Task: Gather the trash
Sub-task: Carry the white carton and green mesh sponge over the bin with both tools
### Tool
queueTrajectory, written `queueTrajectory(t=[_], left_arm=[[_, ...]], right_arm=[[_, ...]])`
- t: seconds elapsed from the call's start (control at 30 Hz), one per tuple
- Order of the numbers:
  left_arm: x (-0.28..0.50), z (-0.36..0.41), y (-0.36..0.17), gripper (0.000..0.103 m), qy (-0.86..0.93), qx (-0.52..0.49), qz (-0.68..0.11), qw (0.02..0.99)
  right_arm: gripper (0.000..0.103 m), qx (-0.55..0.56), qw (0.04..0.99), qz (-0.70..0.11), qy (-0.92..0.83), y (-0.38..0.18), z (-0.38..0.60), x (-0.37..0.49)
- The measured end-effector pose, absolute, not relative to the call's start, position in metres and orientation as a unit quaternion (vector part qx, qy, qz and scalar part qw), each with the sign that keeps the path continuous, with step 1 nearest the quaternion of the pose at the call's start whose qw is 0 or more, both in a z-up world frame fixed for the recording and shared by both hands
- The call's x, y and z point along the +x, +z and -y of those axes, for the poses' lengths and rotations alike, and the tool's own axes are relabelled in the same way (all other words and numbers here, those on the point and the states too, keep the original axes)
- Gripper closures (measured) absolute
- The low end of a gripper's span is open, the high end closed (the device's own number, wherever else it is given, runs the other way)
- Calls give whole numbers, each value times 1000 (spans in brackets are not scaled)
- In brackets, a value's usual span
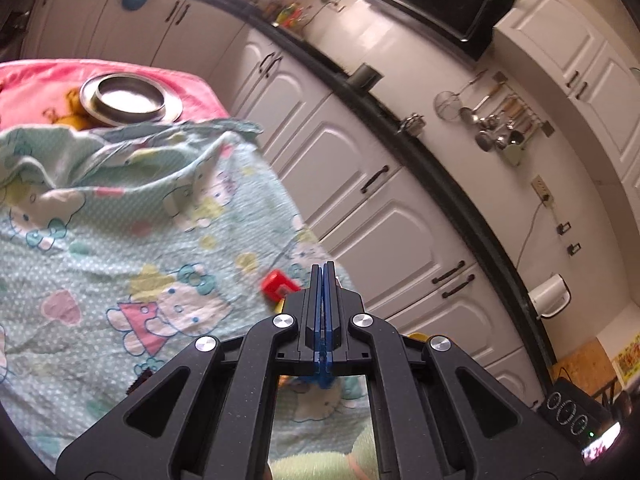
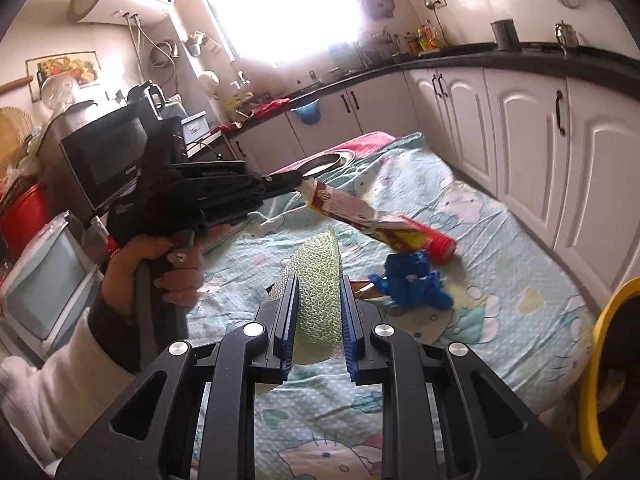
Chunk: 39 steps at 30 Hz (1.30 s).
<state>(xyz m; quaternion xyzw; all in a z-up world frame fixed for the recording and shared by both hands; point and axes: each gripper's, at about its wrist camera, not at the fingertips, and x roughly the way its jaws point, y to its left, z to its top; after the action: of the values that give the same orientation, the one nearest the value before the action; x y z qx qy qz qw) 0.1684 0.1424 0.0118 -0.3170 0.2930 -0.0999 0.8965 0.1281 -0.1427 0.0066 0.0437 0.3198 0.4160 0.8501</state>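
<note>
My left gripper (image 2: 299,182) is shut on the end of a flattened brown-and-white pouch (image 2: 352,209) with a red cap (image 2: 442,246), which hangs out over the table. In the left wrist view the jaws (image 1: 324,267) are pressed together and only the red cap (image 1: 278,285) shows beside them. My right gripper (image 2: 318,284) is shut on a pale green foam net (image 2: 320,280) that sticks up between its blue pads. A crumpled blue piece of trash (image 2: 412,280) lies on the cartoon-print cloth (image 2: 500,280) just beyond the right gripper, with a shiny wrapper scrap (image 2: 362,290) beside it.
A steel bowl on a steel plate (image 1: 128,100) stands at the far end of the table on a pink cloth. A yellow rim (image 2: 608,320) shows at the right edge. White cabinets (image 2: 528,140) run along the right of the table. A hand (image 2: 176,268) holds the left gripper's handle.
</note>
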Motion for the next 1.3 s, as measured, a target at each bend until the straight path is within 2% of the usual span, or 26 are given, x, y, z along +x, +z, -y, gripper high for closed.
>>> queueTrajectory(t=[0.43, 1.3], left_arm=[[162, -96, 48, 103, -149, -286, -272, 907], [197, 36, 60, 103, -227, -207, -287, 908]], right_arm=[[84, 55, 881, -290, 371, 25, 193, 133], [84, 97, 932, -255, 237, 30, 323, 136]])
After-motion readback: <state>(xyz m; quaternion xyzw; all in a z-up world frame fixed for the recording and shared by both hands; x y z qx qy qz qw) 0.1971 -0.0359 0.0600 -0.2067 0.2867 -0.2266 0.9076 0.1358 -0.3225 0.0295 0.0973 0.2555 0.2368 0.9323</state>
